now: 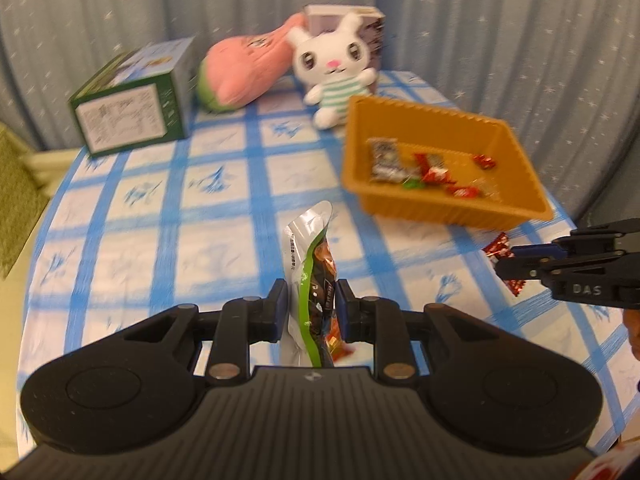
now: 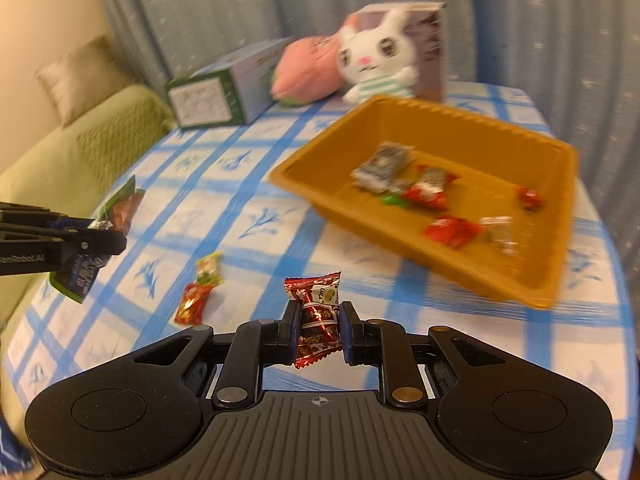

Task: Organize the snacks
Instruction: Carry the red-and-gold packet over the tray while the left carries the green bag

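Blue-checked tabletop before a grey-blue curtain. We note the left tongs clenched on a green-and-silver snack pouch, held upright above the cloth. The right tongs grip a red candy wrapper. The orange tray sits at 1 o'clock of both tongs and holds several wrapped sweets. Two loose candies lie at 10 o'clock of the right tongs. Plush rabbit and green box stand at the far edge.
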A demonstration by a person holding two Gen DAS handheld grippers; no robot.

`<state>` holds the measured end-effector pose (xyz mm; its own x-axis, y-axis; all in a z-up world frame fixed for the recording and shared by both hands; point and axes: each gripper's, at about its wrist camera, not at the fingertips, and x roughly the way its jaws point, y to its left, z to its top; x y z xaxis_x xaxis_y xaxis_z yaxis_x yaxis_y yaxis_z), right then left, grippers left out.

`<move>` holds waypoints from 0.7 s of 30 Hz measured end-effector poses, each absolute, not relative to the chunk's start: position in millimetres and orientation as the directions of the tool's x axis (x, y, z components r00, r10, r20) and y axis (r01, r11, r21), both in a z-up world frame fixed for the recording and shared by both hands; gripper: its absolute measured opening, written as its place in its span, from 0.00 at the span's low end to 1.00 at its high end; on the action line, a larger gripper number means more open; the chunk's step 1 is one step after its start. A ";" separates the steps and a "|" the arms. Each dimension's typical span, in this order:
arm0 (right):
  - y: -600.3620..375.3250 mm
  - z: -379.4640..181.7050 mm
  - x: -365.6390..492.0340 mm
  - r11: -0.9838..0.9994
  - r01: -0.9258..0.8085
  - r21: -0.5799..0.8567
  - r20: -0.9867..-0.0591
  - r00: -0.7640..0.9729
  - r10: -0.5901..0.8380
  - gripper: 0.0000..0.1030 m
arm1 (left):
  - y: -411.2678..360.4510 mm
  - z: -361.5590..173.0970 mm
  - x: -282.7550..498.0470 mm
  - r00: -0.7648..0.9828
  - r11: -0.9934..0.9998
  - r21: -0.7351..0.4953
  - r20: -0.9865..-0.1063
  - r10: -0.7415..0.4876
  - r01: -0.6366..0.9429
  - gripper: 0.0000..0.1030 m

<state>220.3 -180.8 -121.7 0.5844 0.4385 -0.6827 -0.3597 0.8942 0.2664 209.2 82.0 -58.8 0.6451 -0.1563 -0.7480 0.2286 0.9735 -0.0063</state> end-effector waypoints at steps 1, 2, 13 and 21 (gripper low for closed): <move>-188.0 -117.8 219.7 0.899 -0.344 0.271 -0.679 0.594 0.432 0.20 | 76.8 -56.9 213.5 0.648 0.970 -0.007 -0.743 -0.167 0.243 0.22; -194.8 -114.1 219.3 0.903 -0.328 0.276 -0.674 0.604 0.425 0.20 | 71.4 -54.5 218.1 0.650 0.966 -0.008 -0.739 -0.179 0.257 0.22; -251.7 -83.1 232.3 0.933 -0.194 0.304 -0.625 0.698 0.349 0.20 | 4.6 -31.8 268.6 0.663 0.916 -0.003 -0.689 -0.293 0.402 0.22; -272.1 -78.2 258.2 0.933 -0.137 0.334 -0.607 0.726 0.324 0.20 | -38.6 -24.1 305.5 0.653 0.887 -0.005 -0.675 -0.344 0.462 0.22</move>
